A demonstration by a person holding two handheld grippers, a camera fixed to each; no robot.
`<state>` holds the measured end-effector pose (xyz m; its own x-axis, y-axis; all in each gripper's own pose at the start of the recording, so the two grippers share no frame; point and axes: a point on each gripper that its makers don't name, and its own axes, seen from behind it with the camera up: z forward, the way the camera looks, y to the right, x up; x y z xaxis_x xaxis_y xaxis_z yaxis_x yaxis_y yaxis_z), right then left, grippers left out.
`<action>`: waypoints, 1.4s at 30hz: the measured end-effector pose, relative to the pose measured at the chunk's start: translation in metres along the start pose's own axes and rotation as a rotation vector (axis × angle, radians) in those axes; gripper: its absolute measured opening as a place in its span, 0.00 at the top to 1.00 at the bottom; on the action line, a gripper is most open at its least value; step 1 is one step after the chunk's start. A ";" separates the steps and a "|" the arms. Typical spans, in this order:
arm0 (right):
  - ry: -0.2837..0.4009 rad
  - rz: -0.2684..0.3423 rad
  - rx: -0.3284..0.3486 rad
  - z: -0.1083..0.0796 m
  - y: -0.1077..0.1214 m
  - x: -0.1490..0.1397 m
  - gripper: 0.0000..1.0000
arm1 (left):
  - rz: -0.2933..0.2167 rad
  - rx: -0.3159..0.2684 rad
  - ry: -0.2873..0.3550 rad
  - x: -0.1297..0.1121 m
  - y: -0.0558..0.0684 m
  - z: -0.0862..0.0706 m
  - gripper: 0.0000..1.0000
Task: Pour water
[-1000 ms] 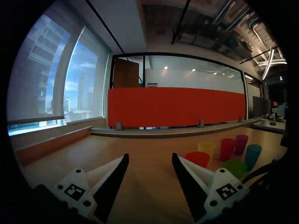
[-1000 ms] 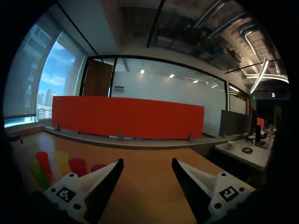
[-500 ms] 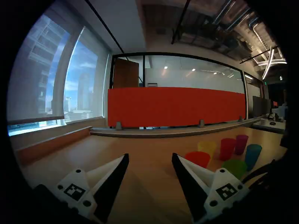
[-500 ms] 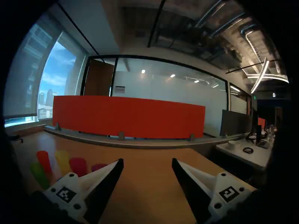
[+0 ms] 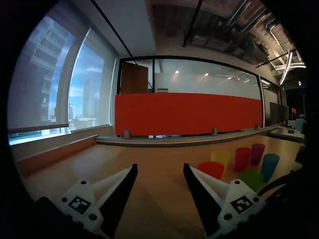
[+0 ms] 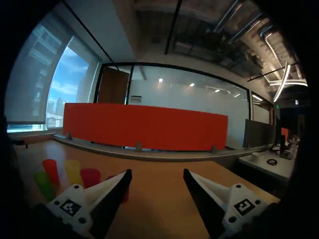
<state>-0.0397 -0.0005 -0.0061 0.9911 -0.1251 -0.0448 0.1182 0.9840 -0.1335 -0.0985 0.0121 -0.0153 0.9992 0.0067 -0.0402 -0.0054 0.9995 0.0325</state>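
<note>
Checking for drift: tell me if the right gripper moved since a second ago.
Yes: the right gripper swung slightly left; the red partition slid right in its view.

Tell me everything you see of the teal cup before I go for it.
The teal cup looks like translucent plastic. It is tapered and stands upright on the wooden table, rightmost in the group. The green cup sits in front, overlapping its lower edge; contact is unclear. Contents cannot be told.

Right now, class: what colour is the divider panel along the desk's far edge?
Orange-red; the divider panel shows best in the left gripper view.
</note>
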 end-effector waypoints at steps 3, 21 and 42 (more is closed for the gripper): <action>0.012 0.003 0.011 0.003 -0.004 -0.005 0.00 | -0.001 0.000 0.000 0.000 0.000 0.000 0.16; 0.002 0.099 0.020 0.003 0.008 -0.037 0.00 | 0.000 0.000 0.000 0.000 0.000 0.001 0.15; -0.025 0.098 0.019 0.008 0.006 -0.054 0.00 | 0.000 0.000 0.001 0.000 0.000 0.000 0.16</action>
<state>-0.0916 0.0133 0.0035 0.9992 -0.0253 -0.0317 0.0217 0.9936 -0.1110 -0.0988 0.0123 -0.0150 0.9991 0.0071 -0.0407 -0.0057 0.9994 0.0327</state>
